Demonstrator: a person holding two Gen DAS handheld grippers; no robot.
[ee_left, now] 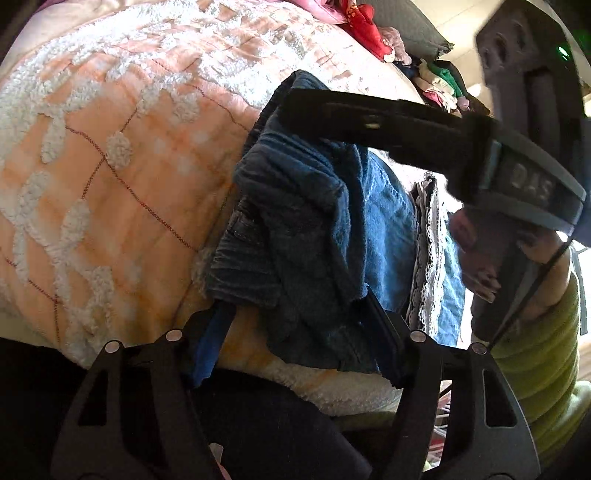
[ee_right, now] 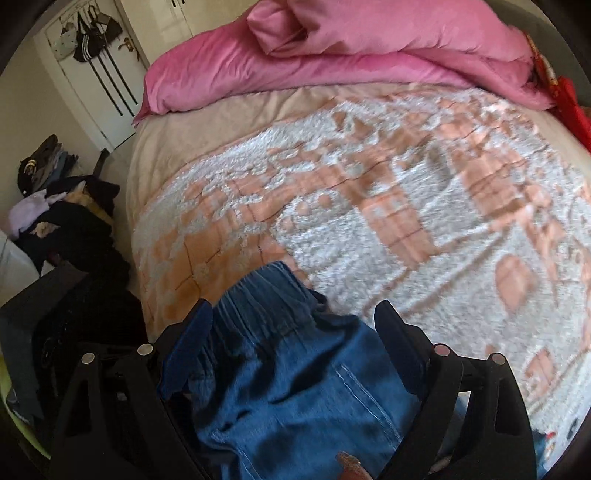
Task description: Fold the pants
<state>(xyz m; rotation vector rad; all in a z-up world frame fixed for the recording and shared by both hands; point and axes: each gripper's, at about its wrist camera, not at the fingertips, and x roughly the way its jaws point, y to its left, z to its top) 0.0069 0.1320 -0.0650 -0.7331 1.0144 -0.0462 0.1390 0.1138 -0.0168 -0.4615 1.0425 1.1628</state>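
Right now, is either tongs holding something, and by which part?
The left tongs have crumpled blue denim pants between them near a hem; whether they pinch cannot be told. The right tongs stand open over the waistband.

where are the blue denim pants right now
The blue denim pants lie bunched at the near edge of the peach and white fleece blanket, between both grippers' fingers in each wrist view, beside a lace-trimmed grey garment.

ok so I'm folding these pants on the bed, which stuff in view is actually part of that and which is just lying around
Part of the job:
- blue denim pants
- left gripper, fabric between its fingers
- right gripper, jaws wide, pants between them
- peach and white bedspread, the work surface

Just lying about:
- pink duvet
- dark clothes pile beside the bed
- red cloth
- lace-trimmed garment
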